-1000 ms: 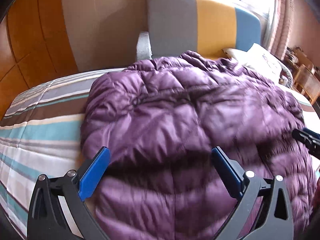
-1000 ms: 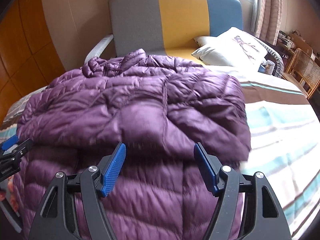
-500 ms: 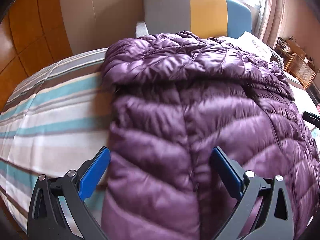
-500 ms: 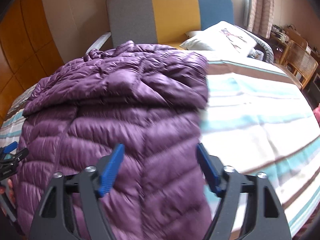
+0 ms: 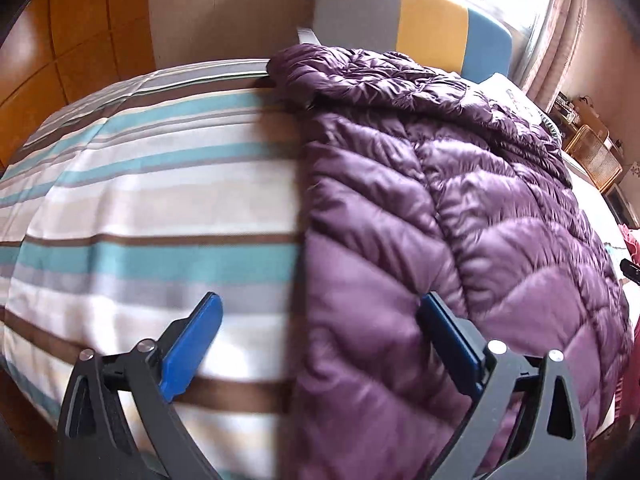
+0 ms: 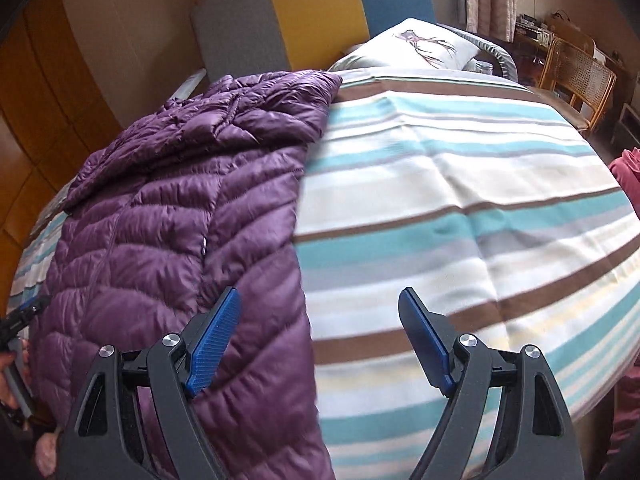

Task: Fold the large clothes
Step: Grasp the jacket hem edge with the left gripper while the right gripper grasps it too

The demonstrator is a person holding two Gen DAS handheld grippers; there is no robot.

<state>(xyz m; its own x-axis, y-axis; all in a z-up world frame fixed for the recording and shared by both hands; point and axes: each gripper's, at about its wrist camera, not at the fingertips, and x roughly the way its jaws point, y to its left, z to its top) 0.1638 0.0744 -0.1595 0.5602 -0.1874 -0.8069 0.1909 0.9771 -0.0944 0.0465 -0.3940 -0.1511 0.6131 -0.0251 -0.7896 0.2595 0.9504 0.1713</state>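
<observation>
A purple quilted down jacket [image 5: 460, 220] lies lengthwise on a striped bedspread [image 5: 160, 200], its top part folded over near the headboard. In the right wrist view the jacket [image 6: 180, 220] fills the left half. My left gripper [image 5: 320, 320] is open and empty, straddling the jacket's left edge near the foot of the bed. My right gripper [image 6: 320, 320] is open and empty, straddling the jacket's right edge. The left gripper's tip [image 6: 24, 312] shows at the far left of the right wrist view.
A grey, yellow and blue headboard [image 6: 320, 12] stands at the back with a white pillow [image 6: 416, 48] before it. A wicker chair [image 6: 576, 76] stands at the right. Wooden panels [image 5: 60, 40] line the left wall. A pink garment [image 6: 626, 176] sits at the right edge.
Both grippers have drawn back toward the foot of the bed and apart, the left one leftward and the right one rightward. More of the striped bedspread shows now. The jacket lies where it was.
</observation>
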